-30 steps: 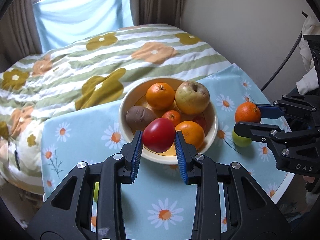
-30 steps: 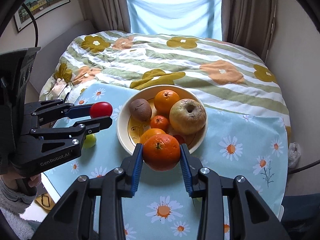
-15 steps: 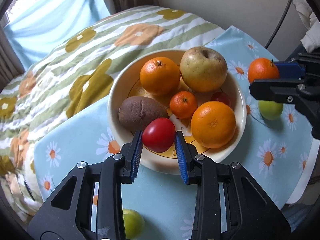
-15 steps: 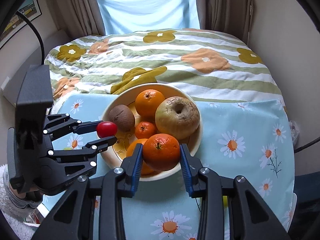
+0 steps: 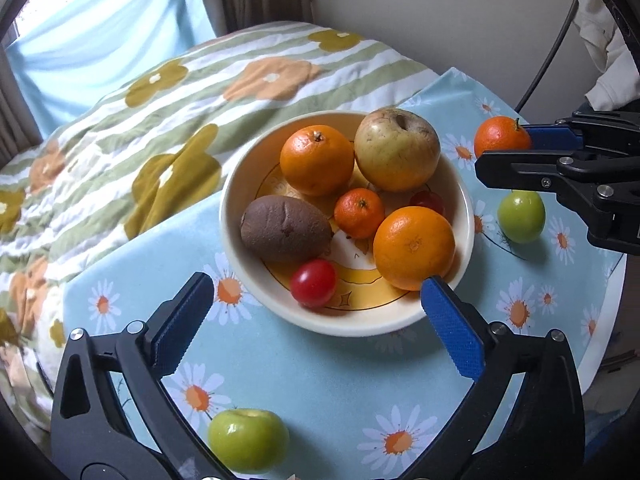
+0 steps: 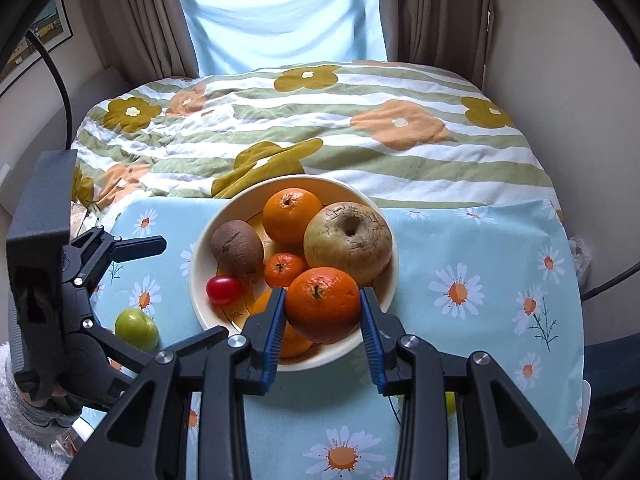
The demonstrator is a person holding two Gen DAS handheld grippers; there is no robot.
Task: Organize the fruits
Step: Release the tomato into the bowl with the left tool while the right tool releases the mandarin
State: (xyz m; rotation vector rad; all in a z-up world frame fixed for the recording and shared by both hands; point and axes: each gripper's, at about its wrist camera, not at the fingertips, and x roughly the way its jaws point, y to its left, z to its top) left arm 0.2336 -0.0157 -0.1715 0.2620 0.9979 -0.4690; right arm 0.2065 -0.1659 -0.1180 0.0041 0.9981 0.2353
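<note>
A cream bowl (image 5: 248, 280) (image 6: 200, 300) on a daisy cloth holds two oranges, a large yellowish apple (image 5: 396, 152), a brown kiwi (image 5: 284, 228), a small mandarin and a red tomato (image 5: 313, 282) (image 6: 223, 289). My left gripper (image 5: 316, 312) is open, its jaws wide apart just in front of the tomato. My right gripper (image 6: 323, 320) is shut on an orange (image 6: 323, 302) (image 5: 502, 136) and holds it above the bowl's near rim. A green apple (image 5: 248, 440) (image 6: 136, 328) lies on the cloth near the left gripper. A second green fruit (image 5: 521, 216) lies under the right gripper.
The small table with the blue daisy cloth (image 6: 480, 280) stands against a bed with a striped floral quilt (image 6: 320, 128). A wall and a cable (image 5: 548, 40) are at the right, curtains and a window behind the bed.
My left gripper has opened and let the red tomato go into the bowl. My right gripper has carried the orange closer over the bowl.
</note>
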